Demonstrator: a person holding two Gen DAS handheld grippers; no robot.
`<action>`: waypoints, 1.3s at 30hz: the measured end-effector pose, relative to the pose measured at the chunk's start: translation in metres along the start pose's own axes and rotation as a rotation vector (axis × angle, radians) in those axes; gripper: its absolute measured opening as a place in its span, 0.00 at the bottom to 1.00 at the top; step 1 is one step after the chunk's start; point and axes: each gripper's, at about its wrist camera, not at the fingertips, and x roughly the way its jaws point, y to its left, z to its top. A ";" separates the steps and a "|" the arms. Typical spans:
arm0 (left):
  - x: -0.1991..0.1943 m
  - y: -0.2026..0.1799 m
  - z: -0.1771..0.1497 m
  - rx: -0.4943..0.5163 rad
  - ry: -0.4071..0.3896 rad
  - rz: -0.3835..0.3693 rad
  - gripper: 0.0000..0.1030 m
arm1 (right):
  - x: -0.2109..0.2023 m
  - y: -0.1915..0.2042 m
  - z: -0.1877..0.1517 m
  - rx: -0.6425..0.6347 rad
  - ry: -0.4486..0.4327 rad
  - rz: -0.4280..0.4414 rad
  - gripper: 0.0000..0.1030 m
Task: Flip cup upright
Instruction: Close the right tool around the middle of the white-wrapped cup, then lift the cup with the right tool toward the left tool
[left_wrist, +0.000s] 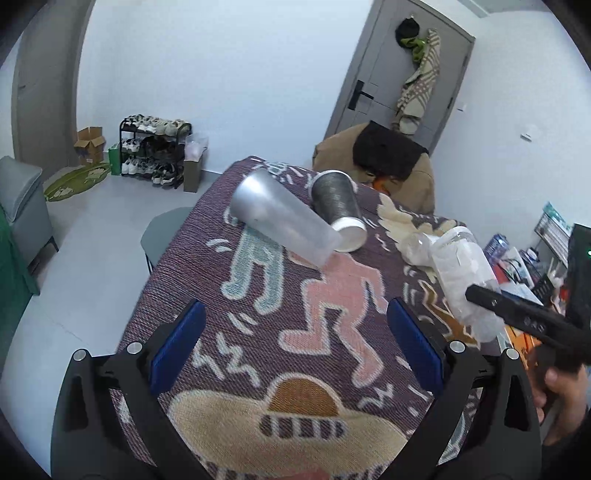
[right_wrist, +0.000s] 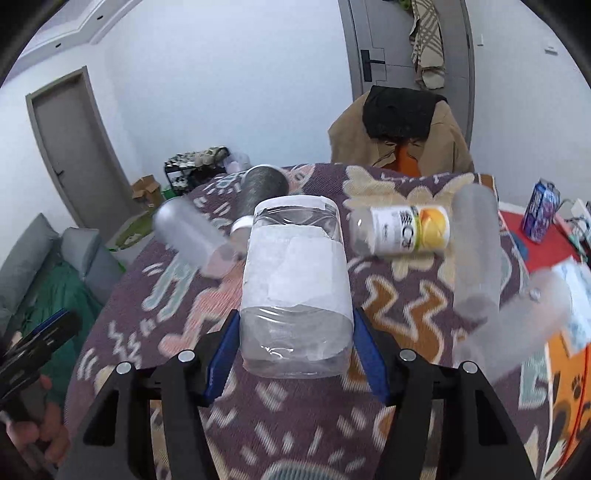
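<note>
- Right claw (right_wrist: 295, 354) clamps a clear plastic cup (right_wrist: 295, 288) with a white label, blue pads touching both its sides, the cup tilted above the patterned tabletop (right_wrist: 295, 417)
- Left claw (left_wrist: 295, 354) gapes wide, holding nothing, low over the tabletop
- Farther back, a frosted tumbler (left_wrist: 280, 218) lies on its side, touching a dark paper cup (left_wrist: 338, 206)
- Labelled bottle (right_wrist: 400, 230) lies beyond, on the right
</note>
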 end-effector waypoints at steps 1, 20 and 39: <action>-0.001 -0.003 -0.002 0.006 0.003 -0.005 0.95 | -0.005 0.001 -0.006 0.001 -0.001 0.004 0.58; 0.010 -0.055 -0.027 0.118 0.079 -0.074 0.95 | -0.059 -0.025 -0.090 0.152 -0.035 -0.005 0.58; 0.011 -0.066 -0.033 0.149 0.125 -0.094 0.95 | -0.048 -0.035 -0.121 0.209 -0.025 0.028 0.80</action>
